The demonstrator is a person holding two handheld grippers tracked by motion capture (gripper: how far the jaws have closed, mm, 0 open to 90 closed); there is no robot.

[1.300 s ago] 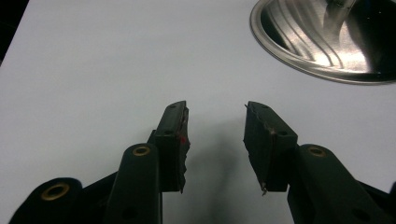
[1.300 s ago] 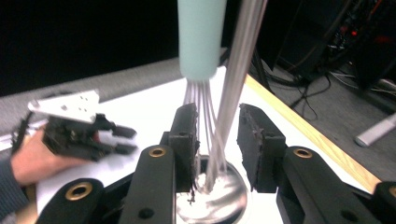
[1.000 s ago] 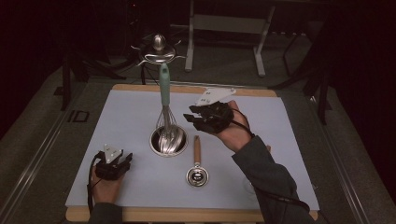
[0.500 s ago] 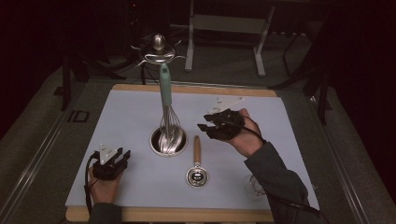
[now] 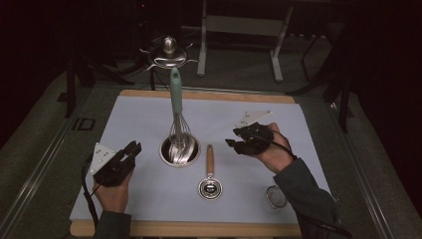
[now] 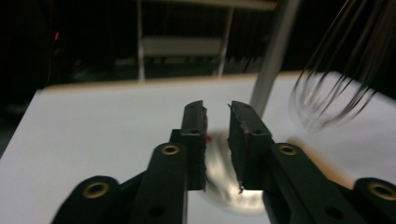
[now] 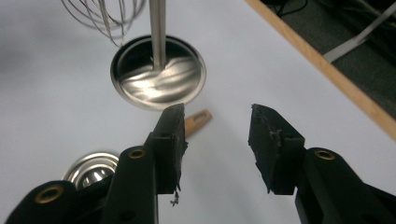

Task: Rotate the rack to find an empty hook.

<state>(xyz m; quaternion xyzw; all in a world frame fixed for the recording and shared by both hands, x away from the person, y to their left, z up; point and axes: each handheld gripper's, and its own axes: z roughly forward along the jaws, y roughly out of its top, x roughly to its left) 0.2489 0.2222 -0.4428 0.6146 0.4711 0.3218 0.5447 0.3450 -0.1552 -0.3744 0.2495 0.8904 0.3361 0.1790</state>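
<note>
Between the two empty, parted tools (image 5: 130, 151) (image 5: 238, 137), the whisk (image 5: 175, 107) in its cup (image 5: 179, 150).

Left gripper (image 5: 133, 148) and right gripper (image 5: 242, 137): matte black bodies, each topped by a pale grey three-cornered plate dotted with small dark marks and trailing a black cable past the wrist. Seen from its own camera, each gripper carries two black link arms pinned with brass-coloured ringed rivets, ending in blocky black pads with worn, frayed edges. The person wears grey-green long sleeves (image 5: 306, 191).
</note>
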